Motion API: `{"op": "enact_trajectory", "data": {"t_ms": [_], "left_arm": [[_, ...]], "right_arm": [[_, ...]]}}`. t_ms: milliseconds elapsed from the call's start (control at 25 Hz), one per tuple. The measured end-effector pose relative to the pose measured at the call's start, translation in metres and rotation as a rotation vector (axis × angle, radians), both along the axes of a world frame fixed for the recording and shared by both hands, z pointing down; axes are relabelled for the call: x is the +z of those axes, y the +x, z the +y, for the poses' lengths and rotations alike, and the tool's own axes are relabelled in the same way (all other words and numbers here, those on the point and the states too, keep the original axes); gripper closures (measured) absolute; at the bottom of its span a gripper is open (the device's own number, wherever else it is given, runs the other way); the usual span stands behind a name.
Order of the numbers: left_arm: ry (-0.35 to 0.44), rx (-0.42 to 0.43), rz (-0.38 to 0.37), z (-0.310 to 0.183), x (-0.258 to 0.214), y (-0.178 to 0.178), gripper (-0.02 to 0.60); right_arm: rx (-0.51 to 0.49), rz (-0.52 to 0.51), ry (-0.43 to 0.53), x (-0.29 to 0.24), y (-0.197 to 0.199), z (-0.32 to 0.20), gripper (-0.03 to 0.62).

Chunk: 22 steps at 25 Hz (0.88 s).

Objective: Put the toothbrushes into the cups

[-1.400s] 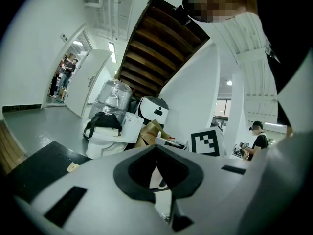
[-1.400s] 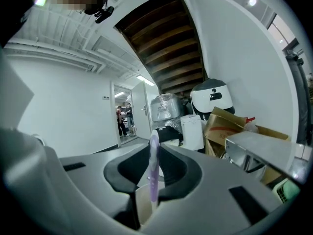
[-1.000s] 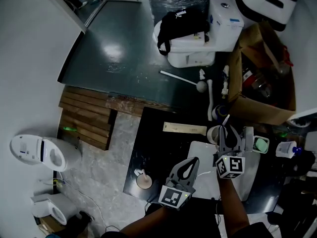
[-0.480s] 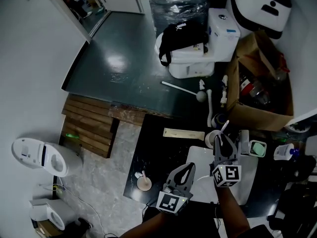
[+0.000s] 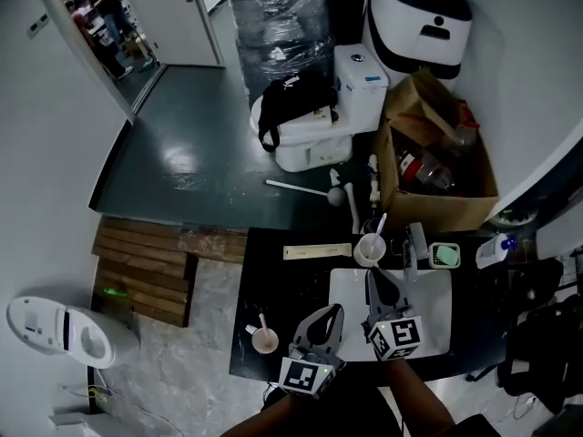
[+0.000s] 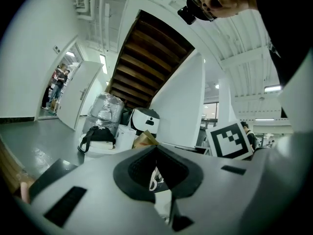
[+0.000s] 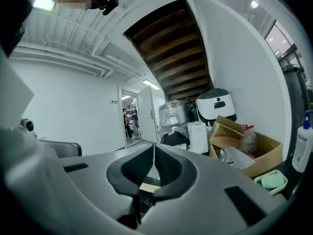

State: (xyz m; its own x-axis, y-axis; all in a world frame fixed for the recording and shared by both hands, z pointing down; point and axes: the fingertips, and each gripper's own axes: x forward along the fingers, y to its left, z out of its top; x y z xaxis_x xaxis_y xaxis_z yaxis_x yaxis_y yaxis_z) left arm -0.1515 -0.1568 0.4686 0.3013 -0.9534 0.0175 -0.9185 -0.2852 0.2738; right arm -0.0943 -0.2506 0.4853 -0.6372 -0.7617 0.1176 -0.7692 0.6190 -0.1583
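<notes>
Left gripper (image 5: 329, 310): jaws together, empty. Right gripper (image 5: 371, 275): jaws just closed, nothing between, over white sink (image 5: 430, 309). Toothbrush (image 5: 381, 223) stands in far cup (image 5: 369, 250). Second toothbrush (image 5: 260, 321) in left cup (image 5: 265, 340), bristles too small to tell. Bare dark table (image 5: 273, 280) between the cups.

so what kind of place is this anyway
Likely a mock bathroom set up in a storage corner under a staircase: a white basin on a black table beside a cup with a toothbrush, a toilet, and a cardboard box of clutter.
</notes>
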Motion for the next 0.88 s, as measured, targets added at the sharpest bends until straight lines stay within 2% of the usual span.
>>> {"op": "enact_trajectory", "data": {"t_ms": [120,480,880], "left_arm": [[-0.007,0.009,-0.002,0.019,-0.003,-0.005,0.568],[0.05,0.052,0.002,0.08,-0.029,-0.016,0.568],[0.074,0.094,0.013,0.11,-0.038,0.008,0.568]], "right_arm": [[0.022,0.005,0.001,-0.012,-0.002,0.029,0.568],[0.091,0.052,0.026,-0.043,-0.007,0.119,0.568],[0.103,0.088,0.03,-0.052,0.015,0.177,0.568]]}}
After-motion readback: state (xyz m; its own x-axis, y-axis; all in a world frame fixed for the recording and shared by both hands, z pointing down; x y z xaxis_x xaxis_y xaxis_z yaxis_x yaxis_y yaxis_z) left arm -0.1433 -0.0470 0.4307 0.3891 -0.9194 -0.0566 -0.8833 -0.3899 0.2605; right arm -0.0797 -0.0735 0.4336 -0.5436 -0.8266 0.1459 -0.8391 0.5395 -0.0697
